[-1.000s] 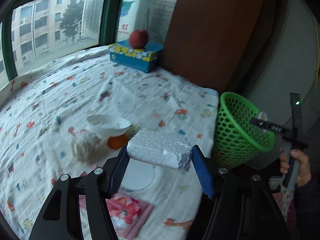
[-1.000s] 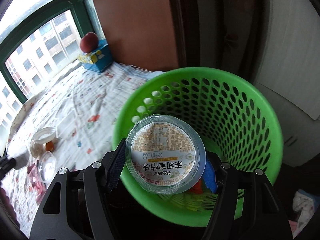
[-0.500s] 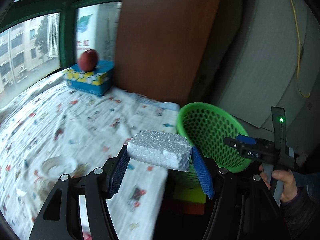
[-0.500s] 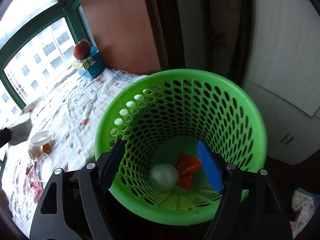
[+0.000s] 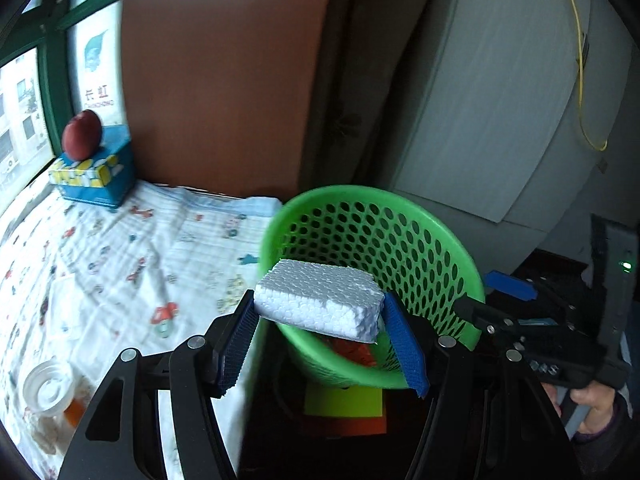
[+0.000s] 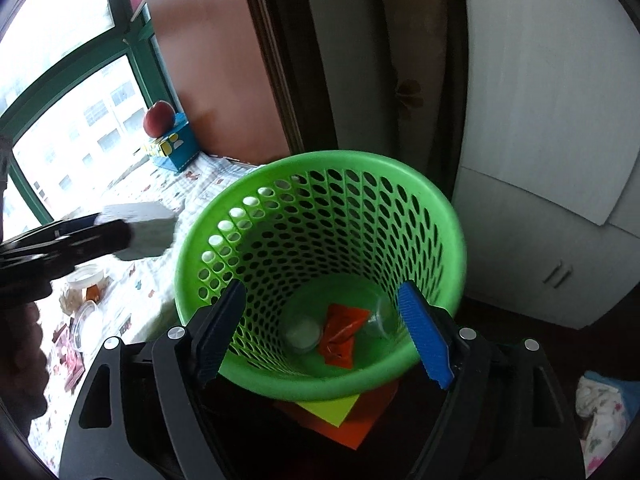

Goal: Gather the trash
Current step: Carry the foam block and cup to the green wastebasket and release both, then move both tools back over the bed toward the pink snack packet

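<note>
The left tongs (image 5: 320, 332) are clamping the foam block (image 5: 318, 304) at the green basket (image 5: 372, 216) rim; carry it over the mouth before releasing. The right tongs (image 6: 320, 332), just opening, are hanging empty above the basket.

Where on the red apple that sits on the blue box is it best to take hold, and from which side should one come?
Probably grip the red apple across its widest middle, coming from above or from the open bedsheet side. It is round and sits free on top of the blue box, while the window and the brown panel close off the back.
</note>
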The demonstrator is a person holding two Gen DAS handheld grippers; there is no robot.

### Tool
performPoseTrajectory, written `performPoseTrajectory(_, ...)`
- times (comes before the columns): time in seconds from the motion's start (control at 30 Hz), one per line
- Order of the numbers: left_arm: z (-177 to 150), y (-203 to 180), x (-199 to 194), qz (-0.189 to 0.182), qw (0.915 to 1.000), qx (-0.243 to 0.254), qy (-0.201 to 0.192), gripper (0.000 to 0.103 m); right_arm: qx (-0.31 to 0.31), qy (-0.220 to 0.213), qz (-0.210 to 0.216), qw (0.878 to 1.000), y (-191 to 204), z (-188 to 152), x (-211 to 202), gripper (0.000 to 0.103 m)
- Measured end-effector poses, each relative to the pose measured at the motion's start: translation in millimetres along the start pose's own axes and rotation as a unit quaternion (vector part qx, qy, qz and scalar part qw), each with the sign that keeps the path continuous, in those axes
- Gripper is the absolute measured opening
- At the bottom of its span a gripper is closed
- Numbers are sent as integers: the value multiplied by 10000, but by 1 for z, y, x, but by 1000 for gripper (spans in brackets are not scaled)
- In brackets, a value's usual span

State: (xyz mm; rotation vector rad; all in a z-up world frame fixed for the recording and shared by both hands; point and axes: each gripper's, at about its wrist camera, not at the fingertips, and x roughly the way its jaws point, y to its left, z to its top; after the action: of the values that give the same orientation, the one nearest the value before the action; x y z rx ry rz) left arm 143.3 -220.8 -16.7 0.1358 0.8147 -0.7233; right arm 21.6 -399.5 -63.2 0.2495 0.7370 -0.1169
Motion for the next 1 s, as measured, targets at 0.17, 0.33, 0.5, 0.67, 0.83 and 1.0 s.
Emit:
performPoseTrajectory(0.17,2,-16,24,-58,9997,43,251,62,128,-25,3,9999,-12,-8,-5,78)
performPoseTrajectory(0.33,0,-23,36,-183,9994,9,310,69,254,43,-11,9997,-21,-15,-5,78)
performPoseTrajectory(0.5,-5,-26,36,-211,9993,19,306,76,266,66,-18,9996,-21,-19,-7,78)
performPoseTrajectory(0.67,-14,-20,18,8,9996,15,270,76,231,68,74,9997,-14,-20,-10,78)
performPoseTrajectory(0.83,-26,2,-9,180,9993,-296,148,76,103,39,268,9996,4,-17,-11,78)
performPoseTrajectory(1.0,-47,29,-45,632,9967,-512,-35,76,-104,71,488,9987,31,-14,-8,79)
